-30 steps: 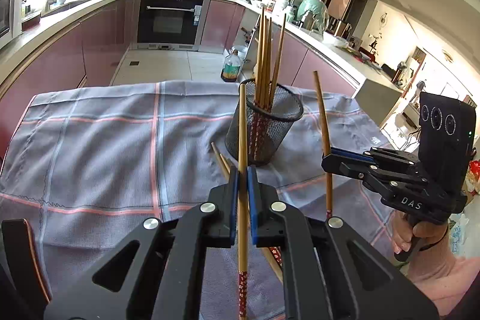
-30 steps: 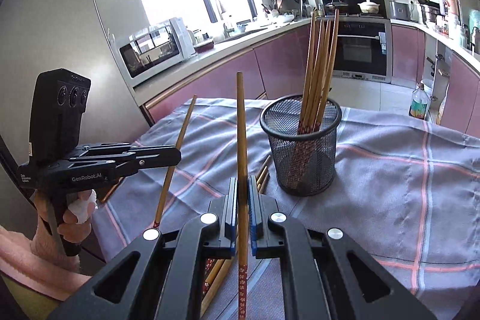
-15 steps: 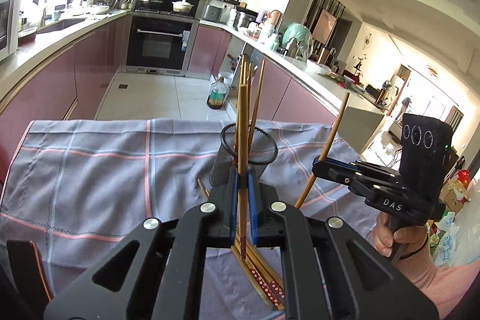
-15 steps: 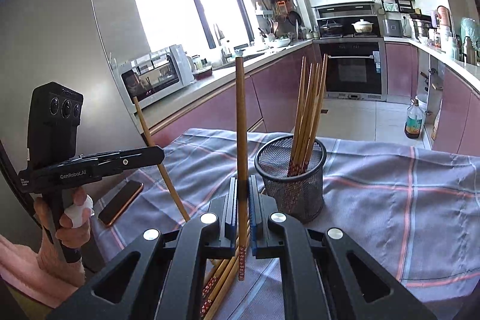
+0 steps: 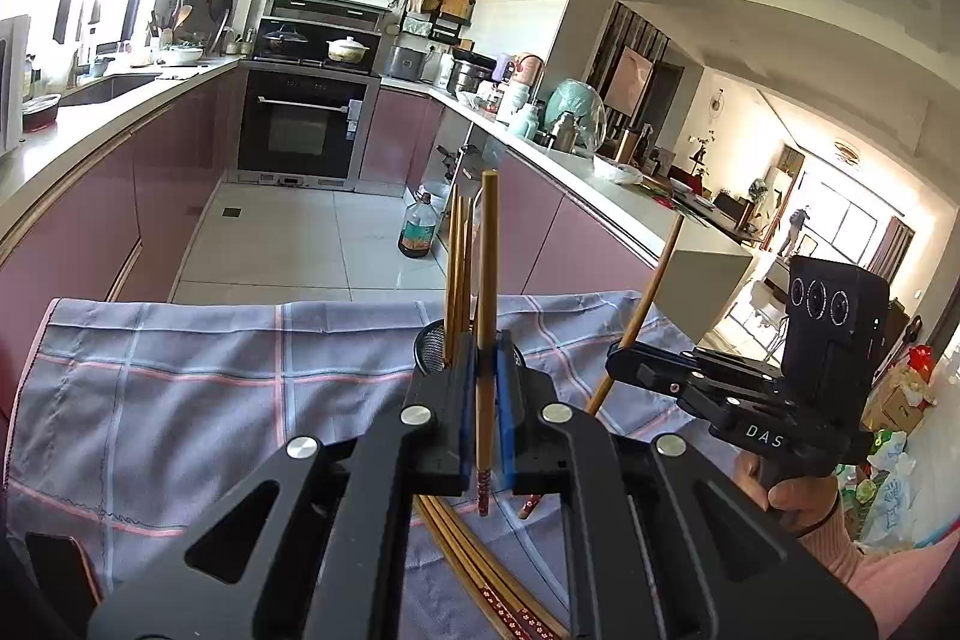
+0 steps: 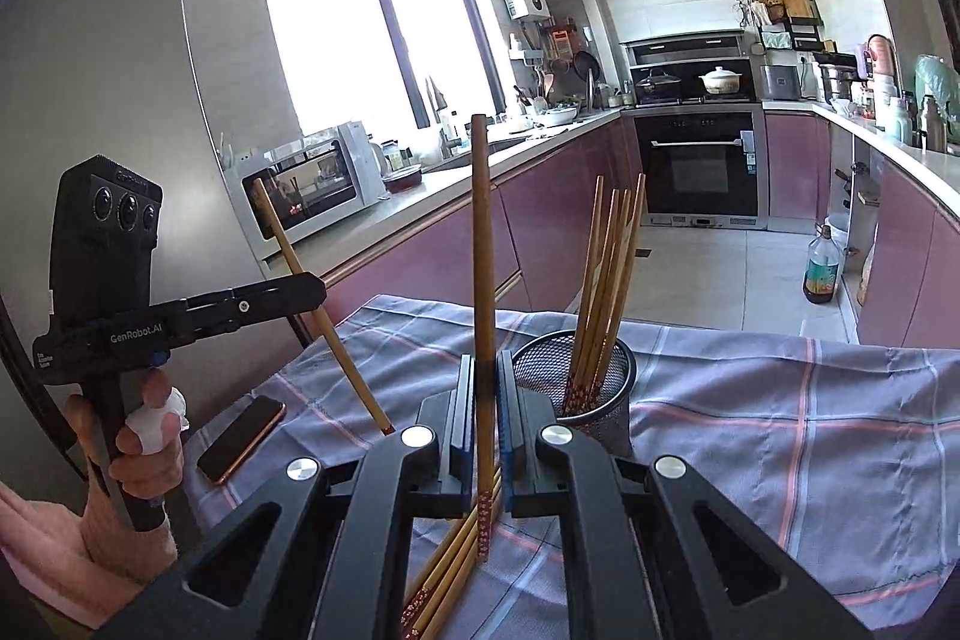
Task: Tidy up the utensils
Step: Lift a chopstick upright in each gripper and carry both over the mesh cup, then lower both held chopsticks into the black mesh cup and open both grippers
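A black mesh cup (image 6: 576, 382) stands on the checked cloth and holds several chopsticks upright; in the left wrist view only its rim (image 5: 429, 343) shows behind my fingers. My left gripper (image 5: 486, 400) is shut on one upright chopstick (image 5: 487, 244). It also shows in the right wrist view (image 6: 312, 289), gripping a tilted chopstick (image 6: 282, 238). My right gripper (image 6: 483, 400) is shut on another upright chopstick (image 6: 480, 220), and appears in the left wrist view (image 5: 618, 364). Several loose chopsticks (image 6: 456, 556) lie on the cloth below both grippers.
A phone (image 6: 243, 439) lies on the cloth's left edge. The grey checked cloth (image 6: 780, 430) covers the table. Kitchen counters, an oven and an oil bottle (image 6: 821, 274) on the floor lie beyond the table.
Both grippers have risen with their chopsticks, so the cup looks lower and smaller. The chopstick in each gripper, seen from the other, has tilted from near upright.
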`<state>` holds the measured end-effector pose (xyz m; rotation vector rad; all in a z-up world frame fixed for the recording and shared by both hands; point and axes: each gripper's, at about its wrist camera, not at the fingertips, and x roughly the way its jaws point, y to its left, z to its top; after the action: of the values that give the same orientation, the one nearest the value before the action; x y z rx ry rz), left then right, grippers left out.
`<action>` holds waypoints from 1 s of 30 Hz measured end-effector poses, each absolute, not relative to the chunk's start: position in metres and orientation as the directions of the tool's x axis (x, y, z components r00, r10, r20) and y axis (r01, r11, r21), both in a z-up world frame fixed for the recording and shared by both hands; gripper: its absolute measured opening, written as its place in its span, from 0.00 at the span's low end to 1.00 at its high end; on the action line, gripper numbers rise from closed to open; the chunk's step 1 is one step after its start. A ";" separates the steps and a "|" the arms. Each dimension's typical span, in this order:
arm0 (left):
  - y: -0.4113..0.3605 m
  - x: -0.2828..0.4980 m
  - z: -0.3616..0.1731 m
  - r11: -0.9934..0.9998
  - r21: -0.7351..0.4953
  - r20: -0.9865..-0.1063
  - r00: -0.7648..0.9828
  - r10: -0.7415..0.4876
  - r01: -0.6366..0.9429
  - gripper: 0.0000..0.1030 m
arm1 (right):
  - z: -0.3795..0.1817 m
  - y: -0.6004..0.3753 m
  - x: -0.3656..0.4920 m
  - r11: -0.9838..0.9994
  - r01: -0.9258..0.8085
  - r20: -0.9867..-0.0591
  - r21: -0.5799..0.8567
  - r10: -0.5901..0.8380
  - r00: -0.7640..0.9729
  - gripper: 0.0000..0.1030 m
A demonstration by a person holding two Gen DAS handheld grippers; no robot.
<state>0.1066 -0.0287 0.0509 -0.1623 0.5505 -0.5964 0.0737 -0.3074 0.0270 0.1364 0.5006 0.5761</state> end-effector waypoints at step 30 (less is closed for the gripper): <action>-0.059 0.140 0.104 0.850 -0.216 -0.362 0.769 -0.527 0.481 0.07 | 0.077 -0.315 0.103 0.872 -0.447 -0.299 0.198 0.489 0.820 0.05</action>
<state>0.1398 -0.0594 0.1045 -0.1133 0.4258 -0.5481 0.1030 -0.3154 0.0767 0.1212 0.3506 0.4996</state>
